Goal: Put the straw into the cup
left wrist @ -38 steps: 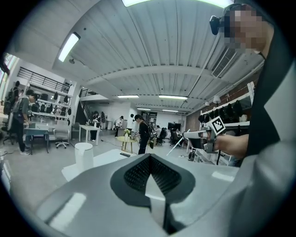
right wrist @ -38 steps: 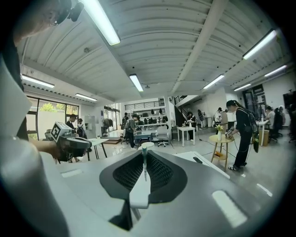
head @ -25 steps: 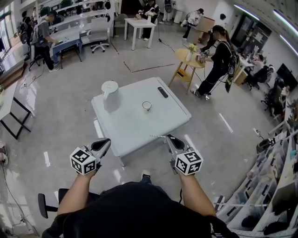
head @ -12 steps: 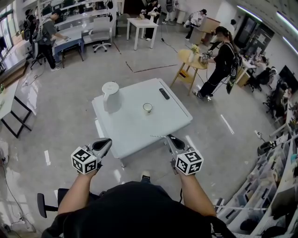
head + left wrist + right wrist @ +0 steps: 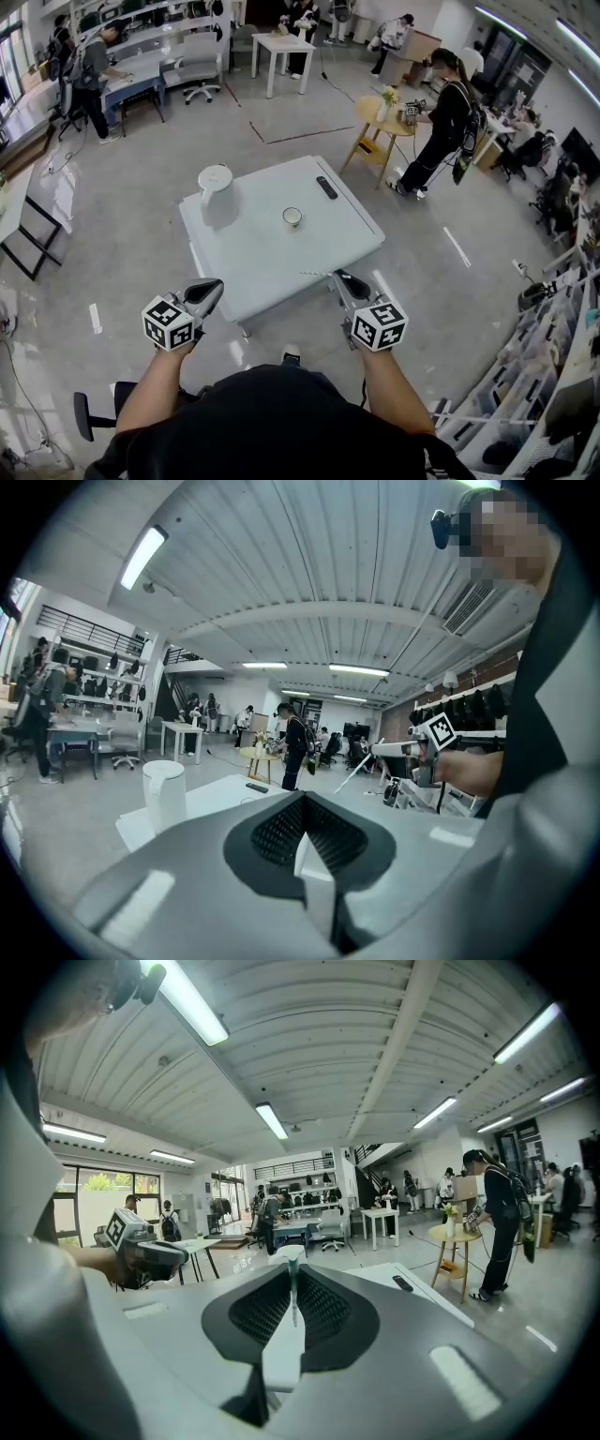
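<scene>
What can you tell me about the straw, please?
The straw is a thin, straight, pale stick, plastic by its look. The claw of the right gripper is shut on one end; the rest juts toward the person's left, roughly level, at the near edge of the white table, well short of the cup.

Both forearms held forward, left tool closed, right tool pinching straw

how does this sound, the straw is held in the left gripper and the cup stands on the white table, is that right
Not quite. The straw is held in the right gripper, not the left. The right gripper view shows it pinched between that gripper's jaws. The left gripper has its jaws together on nothing. The cup does stand on the white table.
</scene>
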Demonstrator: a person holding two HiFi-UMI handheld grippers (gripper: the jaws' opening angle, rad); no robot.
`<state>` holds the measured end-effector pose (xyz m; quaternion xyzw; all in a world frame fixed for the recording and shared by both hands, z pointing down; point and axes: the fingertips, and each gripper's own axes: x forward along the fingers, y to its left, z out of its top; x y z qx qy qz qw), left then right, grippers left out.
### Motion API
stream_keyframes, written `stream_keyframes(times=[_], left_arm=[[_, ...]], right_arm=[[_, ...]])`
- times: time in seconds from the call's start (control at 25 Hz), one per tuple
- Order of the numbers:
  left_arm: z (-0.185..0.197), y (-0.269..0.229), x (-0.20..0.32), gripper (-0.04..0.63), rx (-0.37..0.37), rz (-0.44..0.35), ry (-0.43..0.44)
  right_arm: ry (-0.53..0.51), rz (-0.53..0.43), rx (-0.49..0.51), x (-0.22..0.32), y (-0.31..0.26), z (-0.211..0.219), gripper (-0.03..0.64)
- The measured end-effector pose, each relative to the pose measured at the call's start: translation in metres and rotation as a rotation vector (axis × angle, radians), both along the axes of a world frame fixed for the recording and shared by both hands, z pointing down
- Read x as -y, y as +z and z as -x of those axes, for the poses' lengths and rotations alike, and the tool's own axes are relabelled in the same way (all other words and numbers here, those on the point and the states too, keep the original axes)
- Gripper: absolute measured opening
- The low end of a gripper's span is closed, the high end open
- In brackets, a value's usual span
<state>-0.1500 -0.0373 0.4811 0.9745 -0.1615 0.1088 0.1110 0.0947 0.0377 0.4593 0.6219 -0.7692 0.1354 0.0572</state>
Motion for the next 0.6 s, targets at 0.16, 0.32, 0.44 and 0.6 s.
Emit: stream_keyframes(times=[0.16, 0.32, 0.44, 0.6], left_arm=[[-0.007, 0.005, 0.007, 0.0, 0.005, 0.004, 0.0], [-0.016, 0.007, 0.015, 0.0, 0.01, 0.007, -0.005], [-0.022, 0.008, 0.019, 0.0, 0.017, 0.014, -0.007], [-0.03, 0.015, 0.027, 0.0, 0.032, 0.025, -0.01]], right_arm=[[0.0, 0.005, 0.003, 0.007, 0.005, -0.008, 0.052], [-0.004, 0.01, 0.008, 0.016, 0.008, -0.018, 0.052], [-0.01, 0.019, 0.012, 0.023, 0.01, -0.023, 0.052], [-0.021, 0.026, 0.013, 0.033, 0.013, -0.031, 0.052]])
